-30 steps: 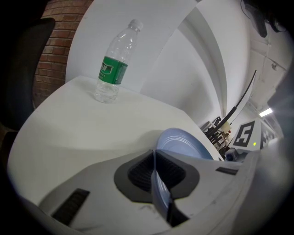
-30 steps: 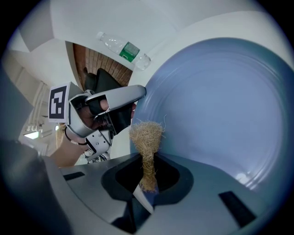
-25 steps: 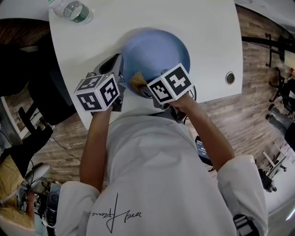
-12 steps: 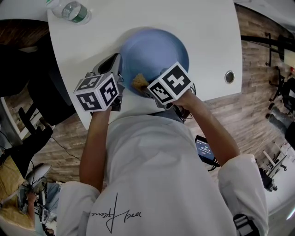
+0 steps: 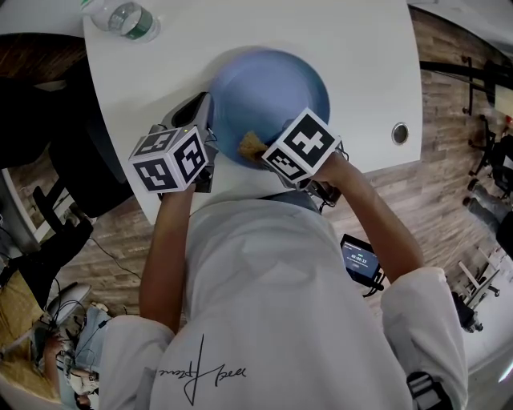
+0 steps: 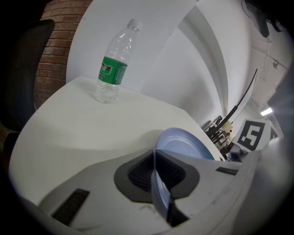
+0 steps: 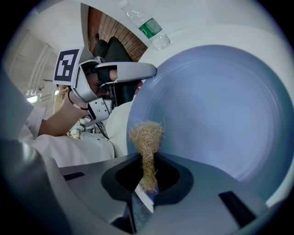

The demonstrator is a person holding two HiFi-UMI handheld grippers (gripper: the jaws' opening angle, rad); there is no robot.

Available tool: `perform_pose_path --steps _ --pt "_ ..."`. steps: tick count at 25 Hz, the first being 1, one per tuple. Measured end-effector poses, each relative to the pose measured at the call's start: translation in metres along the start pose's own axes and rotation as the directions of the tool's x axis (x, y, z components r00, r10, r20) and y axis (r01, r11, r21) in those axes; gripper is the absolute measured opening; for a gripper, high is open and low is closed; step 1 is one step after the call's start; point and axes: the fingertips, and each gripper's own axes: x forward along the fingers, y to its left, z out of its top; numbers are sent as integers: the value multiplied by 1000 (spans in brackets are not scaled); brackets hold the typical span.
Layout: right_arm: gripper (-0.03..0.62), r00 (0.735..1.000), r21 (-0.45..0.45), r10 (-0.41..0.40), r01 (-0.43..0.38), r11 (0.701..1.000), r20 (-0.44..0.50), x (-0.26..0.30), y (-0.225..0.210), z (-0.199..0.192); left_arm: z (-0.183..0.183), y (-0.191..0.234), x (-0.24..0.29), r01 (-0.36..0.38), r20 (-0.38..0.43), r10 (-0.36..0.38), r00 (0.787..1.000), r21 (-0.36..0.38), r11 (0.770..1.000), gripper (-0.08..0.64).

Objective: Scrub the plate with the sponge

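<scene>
A blue plate lies tilted on the white table, close to its near edge. My left gripper is shut on the plate's left rim; in the left gripper view the thin rim runs between the dark pads. My right gripper is shut on a tan fibrous sponge. In the right gripper view the sponge sticks up from the jaws against the plate's near inner face. The left gripper shows there at the plate's far rim.
A clear water bottle with a green label stands at the table's far left corner, also in the left gripper view. A round metal grommet sits in the table at right. A dark chair stands left of the table.
My right gripper has slid a little to the right along the plate's near part with the sponge, and its marker cube has rolled. The left gripper and plate have stayed put.
</scene>
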Motion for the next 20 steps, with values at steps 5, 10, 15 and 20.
perform_pose_path --steps 5,10,15,20 --pt "44 1000 -25 -23 22 999 -15 -4 -4 -4 1 0 0 2 -4 -2 1000 3 1000 12" --pt "44 999 -41 -34 33 999 -27 -4 -7 -7 0 2 1 6 -6 -6 1000 1 1000 12" --pt "44 998 -65 -55 52 997 -41 -7 -12 -11 0 2 1 8 -7 -8 1000 2 1000 12" --pt "44 996 -72 -68 64 995 -51 -10 -16 -14 0 2 2 8 -8 -8 1000 3 1000 12"
